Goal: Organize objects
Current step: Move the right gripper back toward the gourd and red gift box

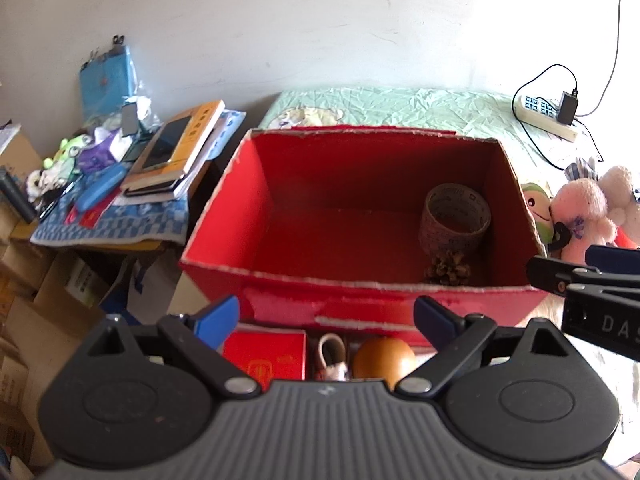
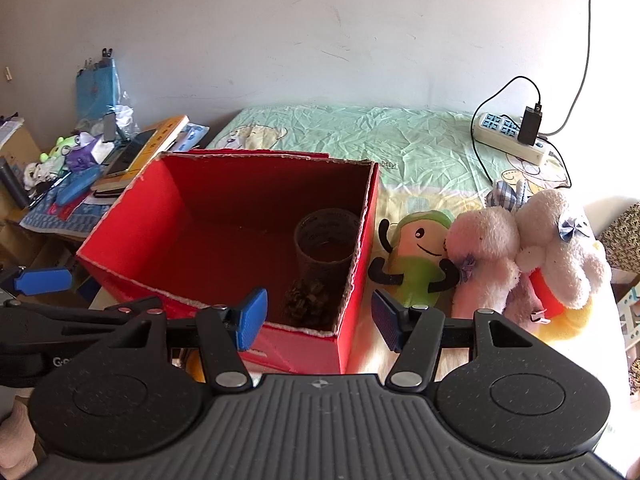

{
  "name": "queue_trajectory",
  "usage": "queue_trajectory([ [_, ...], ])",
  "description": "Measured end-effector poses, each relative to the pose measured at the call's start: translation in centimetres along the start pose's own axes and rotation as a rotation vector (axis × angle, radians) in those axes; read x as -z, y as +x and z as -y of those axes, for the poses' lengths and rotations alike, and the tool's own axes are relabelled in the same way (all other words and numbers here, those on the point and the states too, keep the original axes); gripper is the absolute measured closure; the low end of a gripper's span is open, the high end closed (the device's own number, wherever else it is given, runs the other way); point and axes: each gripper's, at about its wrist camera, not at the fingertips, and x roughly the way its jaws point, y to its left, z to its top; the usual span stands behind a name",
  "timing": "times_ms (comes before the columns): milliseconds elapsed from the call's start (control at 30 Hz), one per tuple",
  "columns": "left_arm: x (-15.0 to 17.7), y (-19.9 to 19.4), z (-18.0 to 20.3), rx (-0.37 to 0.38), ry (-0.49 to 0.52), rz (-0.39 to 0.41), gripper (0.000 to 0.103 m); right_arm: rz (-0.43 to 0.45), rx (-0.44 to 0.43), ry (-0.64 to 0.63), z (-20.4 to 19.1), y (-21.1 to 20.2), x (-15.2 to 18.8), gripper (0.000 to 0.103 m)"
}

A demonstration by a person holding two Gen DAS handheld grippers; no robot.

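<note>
Both the left gripper [image 1: 326,318] and right gripper [image 2: 318,314] sit wide apart, holding nothing, near the red box [image 1: 224,200]; the tape roll's [image 1: 456,216] print is unreadable.

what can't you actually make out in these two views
- Left wrist view: the red packet, white cup and orange ball in front of the red box are half hidden by the left tool.
- Both views: print on the tape roll is too small.
- Right wrist view: the yellow item is mostly hidden behind the plush toys.
</note>
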Motion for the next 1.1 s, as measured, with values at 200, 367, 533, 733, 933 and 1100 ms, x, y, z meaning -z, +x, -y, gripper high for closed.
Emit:
queue_trajectory([
  [200, 2.2, 0.0, 0.9, -0.016, -0.01, -0.041, 0.008, -0.005, -0.04, 0.016, 0.8, -0.7, 1.5, 0.043],
  [367, 3.3, 0.5, 1.7, 0.0, -0.011, -0.086, 0.008, -0.046, -0.062, 0.022, 1.3, -0.5, 2.7, 0.043],
  [533, 4.2, 1.2, 2.5, -0.001, 0.004, -0.121, 0.008, -0.095, -0.092, 0.059, 1.9, 0.2, 3.9, 0.044],
  [733, 5.0, 2.4, 2.9, 0.008, 0.018, -0.165, 0.008, -0.147, -0.109, 0.094, 2.2, 1.1, 4.9, 0.044],
  [933, 5.8, 3.7, 2.6, 0.02, 0.019, -0.21, 0.008, -0.218, -0.14, 0.139, 2.3, 2.5, 5.6, 0.045],
  [1100, 6.4, 4.5, 2.2, 0.035, 0.02, -0.241, 0.008, -0.27, -0.169, 0.162, 2.1, 3.4, 6.0, 0.045],
])
